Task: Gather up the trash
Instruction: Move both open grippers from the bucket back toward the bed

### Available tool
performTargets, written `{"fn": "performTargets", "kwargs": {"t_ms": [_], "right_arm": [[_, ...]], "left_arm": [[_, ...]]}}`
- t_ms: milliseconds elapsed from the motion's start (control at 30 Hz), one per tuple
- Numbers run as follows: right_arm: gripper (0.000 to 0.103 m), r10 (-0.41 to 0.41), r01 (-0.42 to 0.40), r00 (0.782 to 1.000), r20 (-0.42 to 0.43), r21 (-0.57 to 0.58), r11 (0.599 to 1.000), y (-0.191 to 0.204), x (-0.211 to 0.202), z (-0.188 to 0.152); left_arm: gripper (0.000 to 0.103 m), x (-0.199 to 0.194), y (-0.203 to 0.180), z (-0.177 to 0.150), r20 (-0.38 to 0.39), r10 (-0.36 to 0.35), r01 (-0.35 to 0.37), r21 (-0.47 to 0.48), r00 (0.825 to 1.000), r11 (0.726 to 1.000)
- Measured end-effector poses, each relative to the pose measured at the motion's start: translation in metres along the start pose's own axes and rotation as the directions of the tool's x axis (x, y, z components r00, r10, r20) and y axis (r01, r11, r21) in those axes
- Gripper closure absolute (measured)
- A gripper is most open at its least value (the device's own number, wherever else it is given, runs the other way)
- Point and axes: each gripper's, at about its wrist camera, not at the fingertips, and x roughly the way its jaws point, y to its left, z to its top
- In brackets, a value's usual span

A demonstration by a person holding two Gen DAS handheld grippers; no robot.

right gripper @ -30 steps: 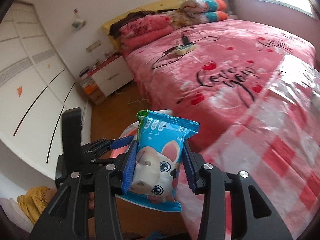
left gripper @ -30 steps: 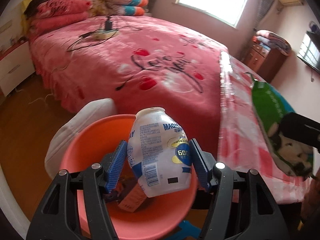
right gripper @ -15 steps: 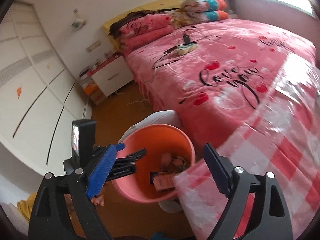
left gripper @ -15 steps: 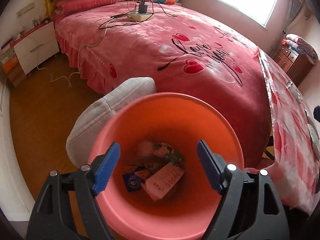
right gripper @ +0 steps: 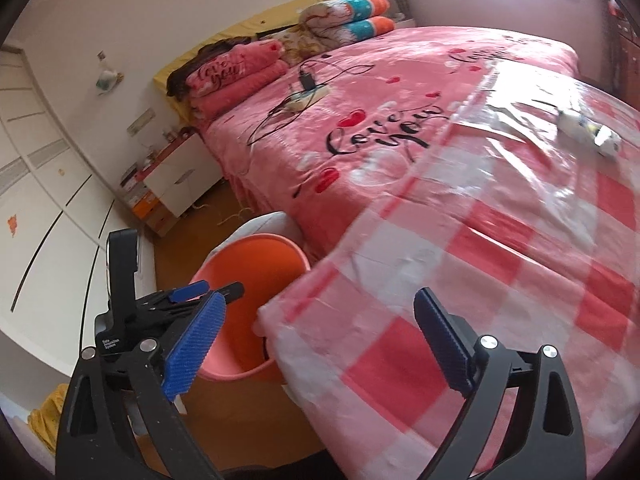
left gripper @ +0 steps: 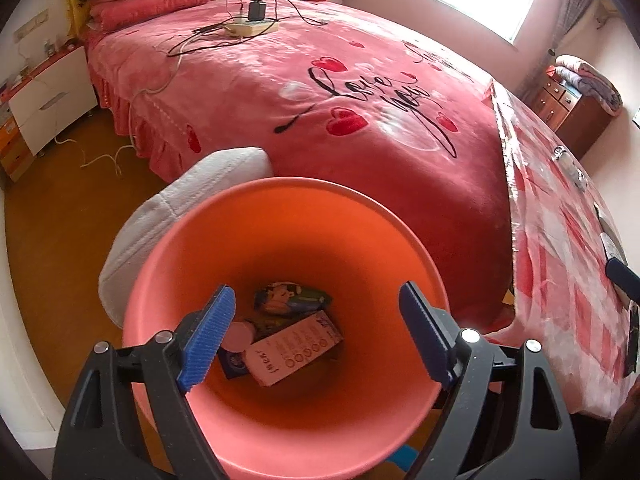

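While both sets of jaws are opening with nothing between them, left gripper [left gripper: 316, 332] over orange bin [left gripper: 192, 256] of wrappers, right gripper [right gripper: 316, 340] above checked tablecloth [right gripper: 500, 264]

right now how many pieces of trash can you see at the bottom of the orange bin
4 at least: a pink carton in the middle of the orange bin, a snack packet behind it, a pink round piece and a blue wrapper at its left. More may lie hidden underneath.

The left gripper [left gripper: 316, 332] dropped its bottle into the orange bin [left gripper: 192, 240]; the right gripper [right gripper: 316, 340] released its blue packet and swung right; both jaws were opening, empty.
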Motion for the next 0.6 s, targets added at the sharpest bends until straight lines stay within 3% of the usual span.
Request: {"fn": "performTargets", "kwargs": {"t_ms": [600], "right_arm": [[0.008,-0.061,0.061,0.995,0.075,0.01,0.998,-0.031,-0.029,-0.015]], "left_arm": [[0.018,-0.003,-0.055,0.0,-0.033,-0.06,0.062,0.069,0.998,0.996]]}}
